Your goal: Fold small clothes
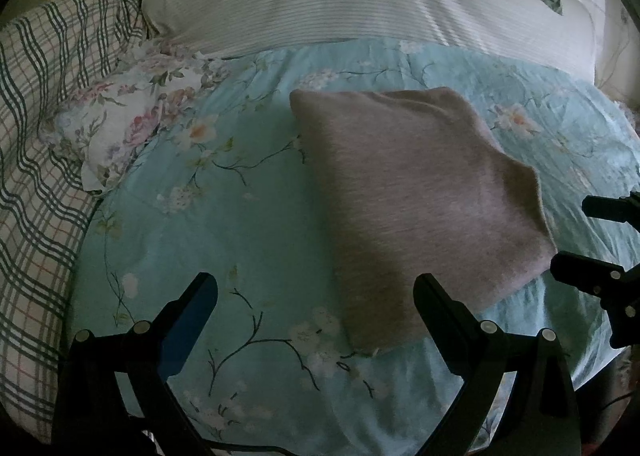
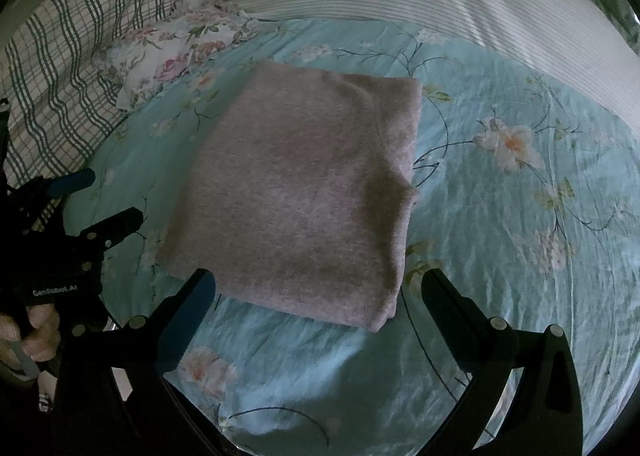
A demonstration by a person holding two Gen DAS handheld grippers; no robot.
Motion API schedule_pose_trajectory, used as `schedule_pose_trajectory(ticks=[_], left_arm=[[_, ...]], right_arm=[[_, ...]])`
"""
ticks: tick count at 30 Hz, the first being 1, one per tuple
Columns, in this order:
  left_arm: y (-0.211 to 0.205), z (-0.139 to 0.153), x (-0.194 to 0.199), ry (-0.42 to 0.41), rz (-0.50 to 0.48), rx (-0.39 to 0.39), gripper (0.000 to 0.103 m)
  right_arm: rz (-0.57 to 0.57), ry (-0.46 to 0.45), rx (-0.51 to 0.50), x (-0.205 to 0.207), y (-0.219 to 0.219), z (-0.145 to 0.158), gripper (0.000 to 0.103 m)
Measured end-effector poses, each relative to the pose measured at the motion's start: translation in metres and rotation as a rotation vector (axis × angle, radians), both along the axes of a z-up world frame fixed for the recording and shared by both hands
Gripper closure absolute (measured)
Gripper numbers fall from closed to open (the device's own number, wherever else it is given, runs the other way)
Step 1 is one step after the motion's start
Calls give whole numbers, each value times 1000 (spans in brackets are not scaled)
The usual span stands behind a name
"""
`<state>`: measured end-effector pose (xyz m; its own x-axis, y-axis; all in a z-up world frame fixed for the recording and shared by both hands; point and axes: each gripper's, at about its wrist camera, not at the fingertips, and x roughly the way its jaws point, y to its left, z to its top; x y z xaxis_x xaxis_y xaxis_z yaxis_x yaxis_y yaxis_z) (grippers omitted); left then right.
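1. On the bed's floral sheet (image 2: pixel 500 216), centre: folded grey garment (image 2: pixel 304 192), lying flat.
2. Left hand-held gripper (image 1: pixel 316 296), 7 o'clock of garment: fingers apart, empty.
3. Right hand-held gripper (image 2: pixel 318 292), 6 o'clock: fingers apart, empty.

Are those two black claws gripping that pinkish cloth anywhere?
No. Both the left gripper and right gripper are open, holding nothing; the folded garment lies free.

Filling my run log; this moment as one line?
garment: folded, flat on bedsheet | left gripper: open, empty | right gripper: open, empty
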<state>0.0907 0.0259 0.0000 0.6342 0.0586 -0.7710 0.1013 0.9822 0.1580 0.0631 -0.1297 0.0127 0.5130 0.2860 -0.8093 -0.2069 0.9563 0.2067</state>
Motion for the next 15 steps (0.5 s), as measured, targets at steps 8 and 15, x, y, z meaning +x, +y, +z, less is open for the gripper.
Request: schedule_pose_trajectory(ticks=[8,15], left_arm=[[-1,2,-6,-6,-9,0,4],[0,5,-12,-15,-10,-10,4]], right_arm=[[1,-3,3,-4,1,1,0],[-7,-10,2,-15,5,5,0]])
